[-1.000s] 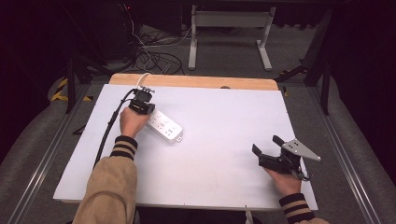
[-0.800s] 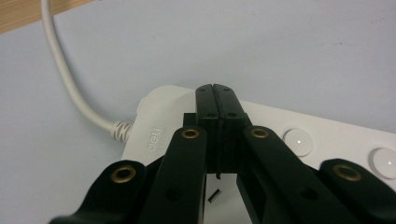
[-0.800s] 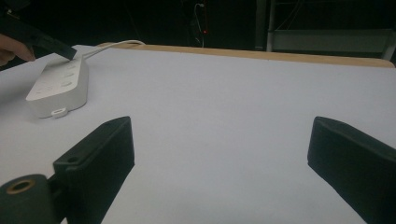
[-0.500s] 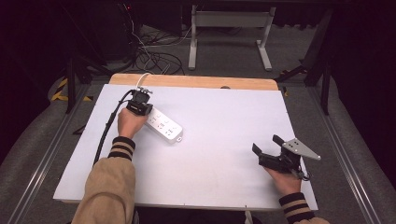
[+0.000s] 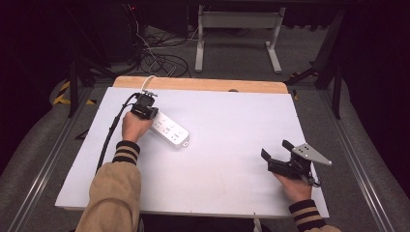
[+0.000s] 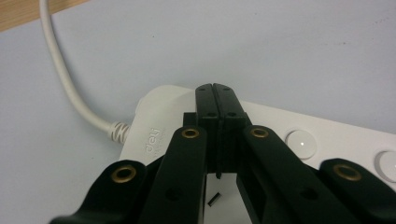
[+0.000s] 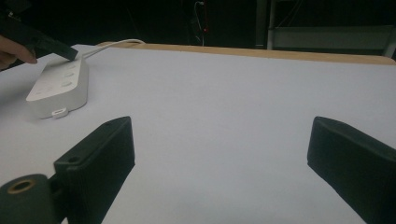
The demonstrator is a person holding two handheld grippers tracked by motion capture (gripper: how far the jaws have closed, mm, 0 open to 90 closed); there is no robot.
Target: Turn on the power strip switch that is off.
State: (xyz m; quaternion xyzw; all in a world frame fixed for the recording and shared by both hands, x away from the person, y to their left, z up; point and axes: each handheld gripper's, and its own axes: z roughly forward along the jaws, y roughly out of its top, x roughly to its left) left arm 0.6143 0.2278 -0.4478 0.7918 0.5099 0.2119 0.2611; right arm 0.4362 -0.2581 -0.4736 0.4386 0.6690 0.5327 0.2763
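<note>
A white power strip (image 5: pixel 169 130) lies flat on the far left part of the white table (image 5: pixel 227 145), angled so its cord end points to the far edge, where its white cord (image 5: pixel 146 82) runs off over the wooden rim. The left gripper (image 5: pixel 145 107) sits over that cord end with its jaws pressed together, their tips resting on or just above the top face by the cord; they clamp nothing. The right gripper (image 5: pixel 278 154) lies well apart at the near right, jaws spread wide and empty. The strip looks like a rigid plastic block, light enough to slide on the smooth sheet if pushed at one end, and the stiff cord will likely tug it round. Its glossy shell seems slippery, so the long side walls near the middle look like the best place to take hold. In the left gripper view the jaws cover the spot they touch, so actual contact is hard to judge; the round buttons (image 6: pixel 301 143) beside them are partly cut off, and the sockets cannot be made out.
</note>
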